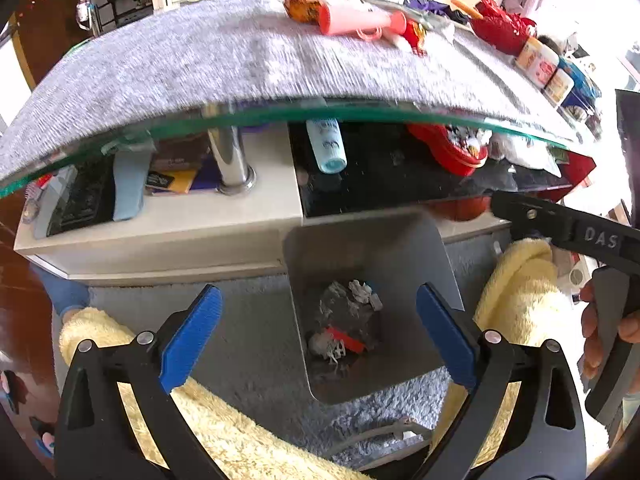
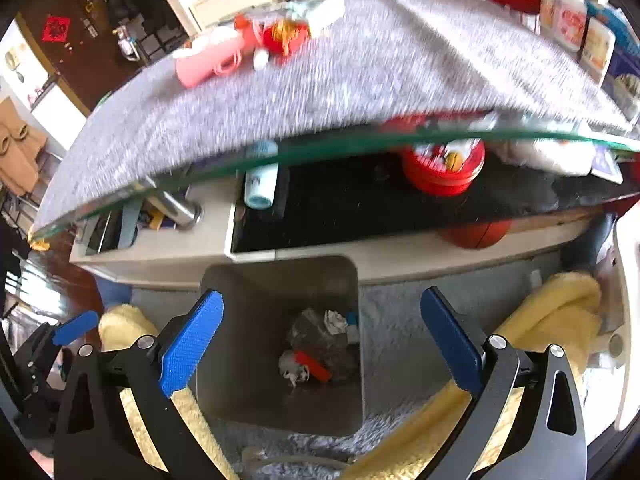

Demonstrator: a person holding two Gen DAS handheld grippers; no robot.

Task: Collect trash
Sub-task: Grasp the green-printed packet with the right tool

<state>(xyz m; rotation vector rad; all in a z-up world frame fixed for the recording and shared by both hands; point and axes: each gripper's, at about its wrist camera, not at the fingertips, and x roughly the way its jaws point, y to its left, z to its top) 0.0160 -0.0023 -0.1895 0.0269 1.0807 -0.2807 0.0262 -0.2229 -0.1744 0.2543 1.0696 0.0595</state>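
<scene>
A grey square trash bin (image 1: 424, 264) (image 2: 248, 360) stands on the grey rug below the table edge. Crumpled paper and a red scrap (image 1: 348, 340) (image 2: 314, 364) lie at its bottom. My left gripper (image 1: 320, 332) hangs above the bin, its blue pads wide open with nothing between them. My right gripper (image 2: 322, 336) is likewise open and empty over the bin. The right gripper's black arm (image 1: 580, 232) shows at the right of the left wrist view, held by a hand (image 1: 600, 320). The left gripper's blue fingertip (image 2: 76, 326) shows at the left edge of the right wrist view.
A glass table with a grey cloth (image 1: 240, 68) (image 2: 360, 72) carries a pink bottle (image 1: 360, 20) (image 2: 204, 62), red wrappers and jars at its far side. Below sits a shelf with a blue tube (image 1: 328, 148), a red tin (image 2: 440, 168) and a basketball (image 2: 472, 236). Yellow fleece legs (image 1: 516, 300) flank the bin.
</scene>
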